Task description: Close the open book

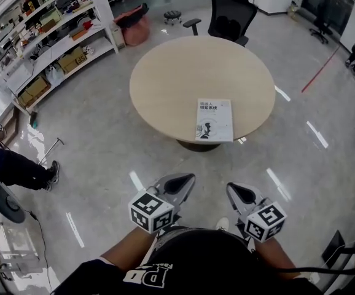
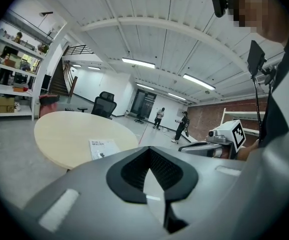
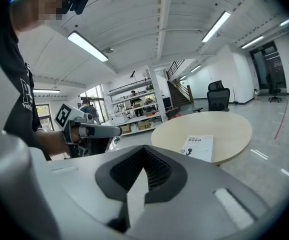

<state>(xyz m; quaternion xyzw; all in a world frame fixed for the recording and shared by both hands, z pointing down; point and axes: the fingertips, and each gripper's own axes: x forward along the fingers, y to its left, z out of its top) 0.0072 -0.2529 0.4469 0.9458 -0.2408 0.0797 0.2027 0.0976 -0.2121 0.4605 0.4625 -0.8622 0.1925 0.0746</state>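
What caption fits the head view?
Book closed on round table; left hand-held gripper and right hand-held gripper shut, held back.

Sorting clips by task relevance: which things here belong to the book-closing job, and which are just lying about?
Job: book, cover up, on the round table; left gripper and right gripper, both shut and empty.
Lying about: office chair; shelving.

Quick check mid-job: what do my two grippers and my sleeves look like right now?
The left gripper and right gripper are grey, tapered shells with black ribbed lining inside. Each carries a white cube printed with black square markers. The person wears a black short-sleeved T-shirt with white lettering.
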